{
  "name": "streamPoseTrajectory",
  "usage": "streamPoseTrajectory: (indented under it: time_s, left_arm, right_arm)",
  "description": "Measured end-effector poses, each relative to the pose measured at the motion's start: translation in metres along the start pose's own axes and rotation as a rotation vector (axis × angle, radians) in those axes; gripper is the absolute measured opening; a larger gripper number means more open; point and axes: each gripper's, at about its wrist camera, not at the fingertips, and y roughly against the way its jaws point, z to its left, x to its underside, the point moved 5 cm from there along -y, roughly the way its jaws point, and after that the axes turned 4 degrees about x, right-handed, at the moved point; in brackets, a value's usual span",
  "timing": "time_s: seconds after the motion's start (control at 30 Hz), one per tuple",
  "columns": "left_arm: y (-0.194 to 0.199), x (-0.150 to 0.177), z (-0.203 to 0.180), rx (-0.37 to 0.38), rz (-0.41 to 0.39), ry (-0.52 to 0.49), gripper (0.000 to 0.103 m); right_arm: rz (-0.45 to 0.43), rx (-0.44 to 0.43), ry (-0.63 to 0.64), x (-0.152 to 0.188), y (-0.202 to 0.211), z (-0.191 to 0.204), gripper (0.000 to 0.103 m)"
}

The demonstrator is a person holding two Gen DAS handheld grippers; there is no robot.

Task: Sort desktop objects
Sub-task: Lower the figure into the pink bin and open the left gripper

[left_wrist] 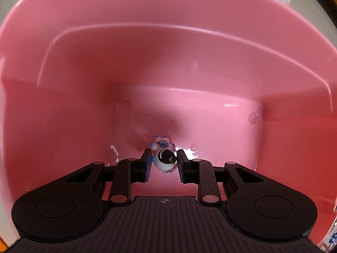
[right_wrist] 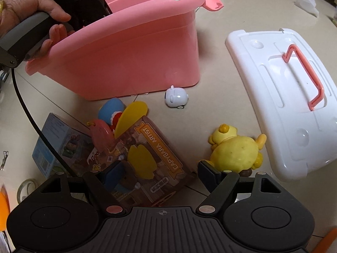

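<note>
— What's inside the glossy pink plastic storage bin [left_wrist: 147, 63]?

— One small white-and-blue astronaut figurine [left_wrist: 163, 155], lying on the bin's floor between the left gripper's [left_wrist: 163, 164] fingers, which stand slightly apart, not pinching it.

— And outside?

— On the beige floor [right_wrist: 221, 67] sit the white lid with a pink handle [right_wrist: 290, 97], a yellow duck plush [right_wrist: 236, 149], a small white round toy [right_wrist: 175, 97], and a brown "Capybara Artist" box [right_wrist: 147, 154]. The right gripper [right_wrist: 162, 175] hovers over the box, jaws wide apart.

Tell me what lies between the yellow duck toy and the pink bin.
In the right wrist view, only a small white pig-like toy lies between the yellow duck toy and the pink bin, close to the bin's base; the rest is bare floor.
</note>
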Motion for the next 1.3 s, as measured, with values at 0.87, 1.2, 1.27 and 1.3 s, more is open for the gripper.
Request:
streamPoseTrajectory:
  time_s: [0.87,1.2,1.27,1.3]
  left_arm:
    - [0.046,0.03,-0.019,-0.045,-0.088,-0.093,0.032]
    - [0.103,0.093,-0.029,-0.051,-0.179,-0.101,0.037]
    - [0.115,0.106,-0.032,-0.048,-0.223,-0.091,0.045]
    - [0.12,0.111,-0.032,-0.046,-0.24,-0.087,0.048]
  right_arm:
    - [-0.03,0.02,0.055,-0.006,0.022,-0.003,0.075]
    - [-0.029,0.097,0.102,-0.005,0.048,-0.013,0.075]
    - [-0.028,0.106,0.109,-0.003,0.054,-0.015,0.075]
    - [-0.027,0.109,0.114,-0.002,0.058,-0.015,0.075]
